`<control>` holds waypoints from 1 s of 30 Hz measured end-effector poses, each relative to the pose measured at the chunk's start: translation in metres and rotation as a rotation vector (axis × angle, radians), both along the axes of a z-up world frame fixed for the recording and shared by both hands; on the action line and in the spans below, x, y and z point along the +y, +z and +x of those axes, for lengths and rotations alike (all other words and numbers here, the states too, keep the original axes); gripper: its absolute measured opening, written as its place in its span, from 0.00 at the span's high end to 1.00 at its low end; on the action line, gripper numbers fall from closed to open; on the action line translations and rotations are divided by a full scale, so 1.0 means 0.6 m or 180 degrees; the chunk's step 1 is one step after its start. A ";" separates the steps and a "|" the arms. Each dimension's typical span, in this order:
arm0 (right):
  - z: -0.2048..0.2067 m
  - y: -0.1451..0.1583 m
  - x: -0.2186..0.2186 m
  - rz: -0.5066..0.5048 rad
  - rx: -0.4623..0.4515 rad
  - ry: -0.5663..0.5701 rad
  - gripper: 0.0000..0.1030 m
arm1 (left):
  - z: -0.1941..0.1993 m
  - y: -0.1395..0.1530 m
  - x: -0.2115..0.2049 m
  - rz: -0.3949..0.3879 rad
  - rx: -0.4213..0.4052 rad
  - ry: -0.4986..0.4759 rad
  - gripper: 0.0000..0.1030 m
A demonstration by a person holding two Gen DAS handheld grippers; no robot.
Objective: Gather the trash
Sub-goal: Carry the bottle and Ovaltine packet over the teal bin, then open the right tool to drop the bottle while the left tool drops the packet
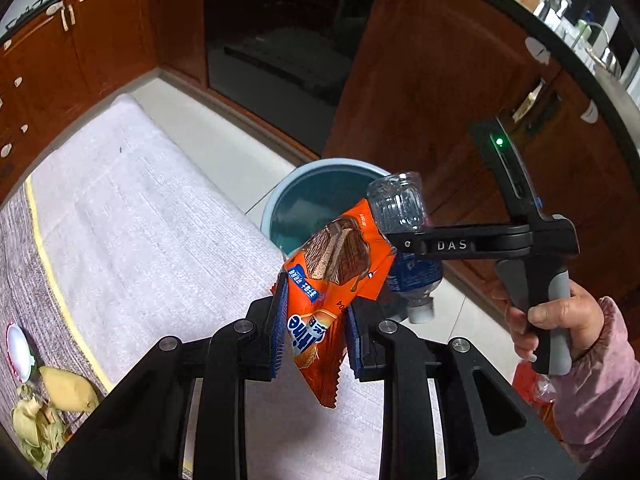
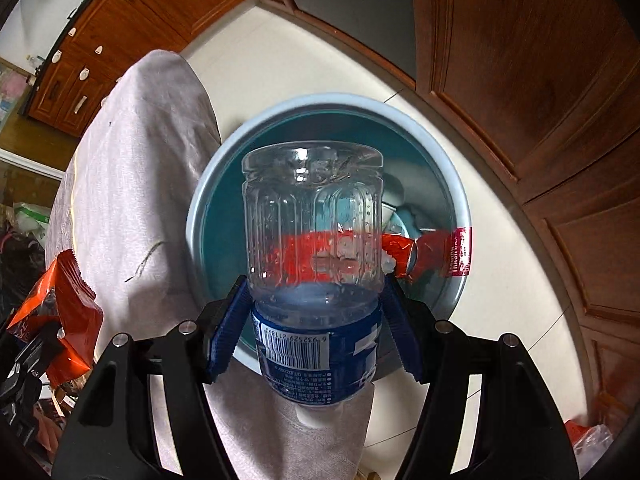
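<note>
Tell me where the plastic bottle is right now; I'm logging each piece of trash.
The plastic bottle is clamped cap-down in the right claw, over the blue bin, right of the cloth-covered table.

This is a home kitchen. Reddish wooden cabinets (image 1: 60, 52) with pale handles line the walls around a built-in black oven (image 1: 280, 40), over a light tiled floor (image 1: 240, 148), and a faucet (image 1: 592, 36) stands on the counter.
</note>
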State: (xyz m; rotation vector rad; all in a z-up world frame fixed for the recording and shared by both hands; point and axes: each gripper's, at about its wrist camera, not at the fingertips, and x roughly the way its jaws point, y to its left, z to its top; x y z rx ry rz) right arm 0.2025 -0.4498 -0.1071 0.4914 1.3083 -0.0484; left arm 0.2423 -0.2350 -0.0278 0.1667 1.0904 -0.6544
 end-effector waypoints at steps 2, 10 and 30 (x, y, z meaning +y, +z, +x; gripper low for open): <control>0.002 -0.005 -0.004 0.0048 0.0020 -0.0018 0.38 | 0.007 -0.004 -0.004 0.0022 0.0015 0.0004 0.75; -0.006 0.017 -0.013 0.0041 -0.0083 -0.0076 0.26 | 0.006 -0.010 -0.021 0.0073 0.0017 -0.0063 0.75; -0.047 0.100 -0.052 -0.0219 -0.0313 -0.0270 0.14 | 0.024 -0.057 -0.115 0.0312 0.0060 -0.0261 0.34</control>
